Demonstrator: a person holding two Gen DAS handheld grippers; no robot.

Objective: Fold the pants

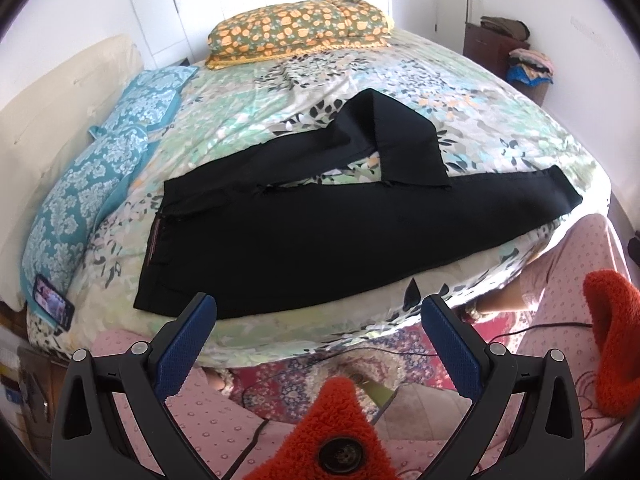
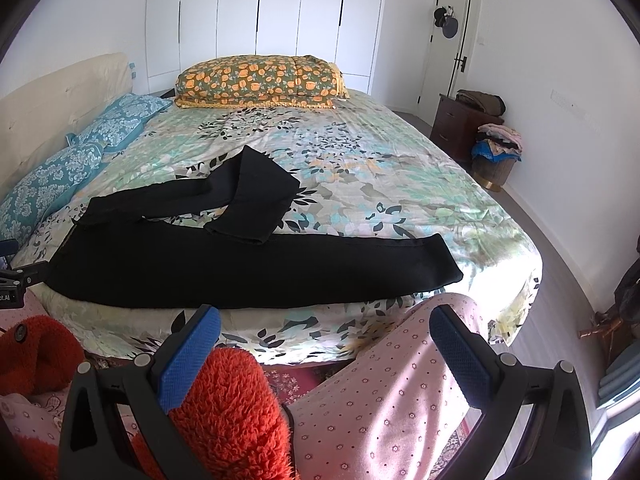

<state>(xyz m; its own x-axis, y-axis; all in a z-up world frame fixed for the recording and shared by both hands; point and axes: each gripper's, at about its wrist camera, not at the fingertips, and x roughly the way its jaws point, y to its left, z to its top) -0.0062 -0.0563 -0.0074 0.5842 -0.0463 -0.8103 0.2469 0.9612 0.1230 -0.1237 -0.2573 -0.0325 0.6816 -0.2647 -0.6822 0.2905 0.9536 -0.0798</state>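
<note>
Black pants (image 1: pixel 304 236) are lying on the floral bed (image 1: pixel 500 128), 1 leg doubled back; left gripper (image 1: pixel 318 316) and right gripper (image 2: pixel 326 326) are hovering released, gripping nothing

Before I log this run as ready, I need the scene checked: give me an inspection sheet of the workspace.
Surface: bed with floral sheet, wrinkled.
Job's things: black pants lie spread along the near edge, waistband to the left; the far leg is doubled back on itself, the near leg lies straight.
Clutter: phone at the bed's left corner; orange floral pillow at the far side; two blue pillows by the headboard.
Grippers: left gripper and right gripper both open, holding nothing, short of the pants.
Cables: thin black cable over the rug below the bed.
Surroundings: white wardrobe, door, dark nightstand, basket of clothes.
</note>
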